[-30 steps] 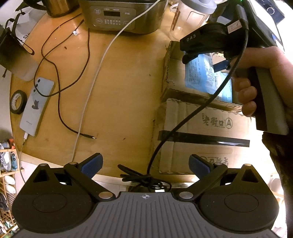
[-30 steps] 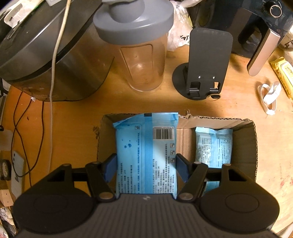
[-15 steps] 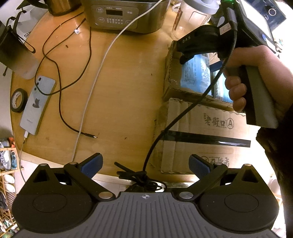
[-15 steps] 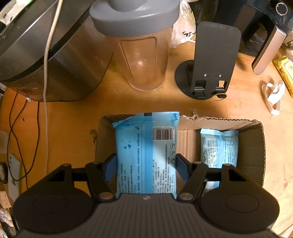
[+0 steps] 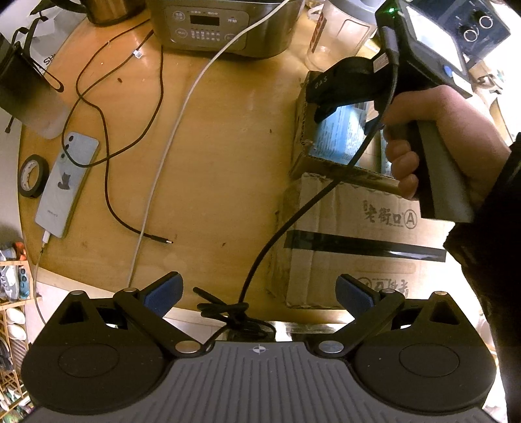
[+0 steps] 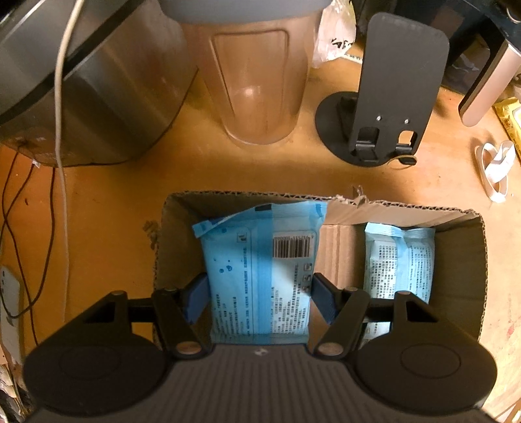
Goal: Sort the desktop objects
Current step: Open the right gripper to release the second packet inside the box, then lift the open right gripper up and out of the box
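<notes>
My right gripper [image 6: 259, 299] is shut on a large blue wet-wipe pack [image 6: 260, 260] and holds it down inside the left part of an open cardboard box [image 6: 469, 260]. A smaller blue pack [image 6: 399, 257] lies in the box's right part. In the left wrist view the right gripper [image 5: 325, 107] and the hand holding it sit over that same box [image 5: 301, 127]. My left gripper [image 5: 259, 291] is open and empty, near the round wooden table's front edge.
A taped cardboard box [image 5: 358, 240] stands in front of the open one. A phone [image 5: 66, 185], a black tape roll [image 5: 32, 175] and loose cables [image 5: 107, 156] lie at the left. A cooker [image 5: 221, 26], a clear jug [image 6: 260, 81] and a phone stand [image 6: 390, 97] stand behind.
My right gripper has moved forward and lowered the large blue pack deeper into the open box. The left gripper has stayed put and open.
</notes>
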`<state>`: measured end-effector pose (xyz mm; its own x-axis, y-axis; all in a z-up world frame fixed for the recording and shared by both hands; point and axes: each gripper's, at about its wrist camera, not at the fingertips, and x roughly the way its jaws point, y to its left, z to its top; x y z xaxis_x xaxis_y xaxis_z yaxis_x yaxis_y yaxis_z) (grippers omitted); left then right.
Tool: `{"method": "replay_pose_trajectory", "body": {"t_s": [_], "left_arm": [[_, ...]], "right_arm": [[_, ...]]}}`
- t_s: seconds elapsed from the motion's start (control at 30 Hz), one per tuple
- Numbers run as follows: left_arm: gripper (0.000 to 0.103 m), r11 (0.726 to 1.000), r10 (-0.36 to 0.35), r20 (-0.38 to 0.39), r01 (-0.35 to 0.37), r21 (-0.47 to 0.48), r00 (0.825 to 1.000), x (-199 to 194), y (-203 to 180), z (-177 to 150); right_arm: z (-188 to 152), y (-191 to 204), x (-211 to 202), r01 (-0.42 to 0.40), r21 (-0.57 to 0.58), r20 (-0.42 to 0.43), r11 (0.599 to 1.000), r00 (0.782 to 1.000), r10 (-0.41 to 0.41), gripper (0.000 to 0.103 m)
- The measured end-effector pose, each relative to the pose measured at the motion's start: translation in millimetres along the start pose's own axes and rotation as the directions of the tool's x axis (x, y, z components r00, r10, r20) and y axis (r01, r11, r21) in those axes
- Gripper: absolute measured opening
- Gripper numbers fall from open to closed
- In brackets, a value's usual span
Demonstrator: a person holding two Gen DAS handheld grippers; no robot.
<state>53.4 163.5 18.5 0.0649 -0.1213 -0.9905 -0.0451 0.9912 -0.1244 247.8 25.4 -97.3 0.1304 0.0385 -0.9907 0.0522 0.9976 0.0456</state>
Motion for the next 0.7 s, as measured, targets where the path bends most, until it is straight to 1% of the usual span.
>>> {"method": "replay_pose_trajectory", "body": {"t_s": [0.03, 0.07, 0.1, 0.13, 0.17, 0.23, 0.27, 0.33, 0.7], "left_arm": [[0.103, 1.000, 0.000, -0.001, 0.000, -0.001, 1.000, 0.2, 0.0, -0.2], [0.103, 1.000, 0.000, -0.001, 0.000, -0.001, 1.000, 0.2, -0.2, -0.3], [0.103, 1.000, 0.000, -0.001, 0.000, -0.001, 1.000, 0.1, -0.2, -0.4], [0.103, 1.000, 0.000, -0.001, 0.000, -0.001, 1.000, 0.0, -0.2, -0.5], [0.103, 1.000, 0.000, 0.000, 0.000, -0.001, 1.000, -0.1, -0.1, -0.7], [0.103, 1.000, 0.000, 0.000, 0.000, -0.002, 1.000, -0.2, 0.0, -0.8], [0.103, 1.000, 0.001, 0.000, -0.001, -0.002, 1.000, 0.0, -0.1, -0.7], [0.103, 1.000, 0.001, 0.000, -0.001, -0.001, 1.000, 0.0, -0.7, -0.9], [0.103, 1.000, 0.000, 0.002, 0.000, 0.008, 1.000, -0.2, -2.4, -3.9]], "right_arm": [[-0.1, 0.6, 2.3, 0.004, -0.003, -0.003, 1.000, 1.000, -0.004, 0.067], [0.2, 1.4, 4.4, 0.007, -0.008, -0.007, 1.000, 1.000, -0.007, 0.071], [0.5, 2.3, 6.4, 0.012, -0.014, -0.009, 1.000, 1.000, -0.012, 0.078], [0.7, 3.1, 7.9, 0.017, -0.020, -0.008, 1.000, 1.000, -0.017, 0.089], [0.5, 3.7, 7.8, 0.020, -0.024, -0.001, 1.000, 1.000, -0.020, 0.096], [-0.1, 3.9, 5.0, 0.036, -0.026, 0.023, 0.999, 0.999, -0.035, 0.101], [0.2, 3.4, 4.0, 0.037, -0.026, 0.030, 0.999, 0.999, -0.036, 0.103], [1.0, 1.8, 2.9, 0.022, -0.023, 0.031, 0.999, 0.999, -0.021, 0.103], [1.3, 2.7, 0.2, 0.013, -0.024, 0.029, 1.000, 0.999, -0.013, 0.103]]}}
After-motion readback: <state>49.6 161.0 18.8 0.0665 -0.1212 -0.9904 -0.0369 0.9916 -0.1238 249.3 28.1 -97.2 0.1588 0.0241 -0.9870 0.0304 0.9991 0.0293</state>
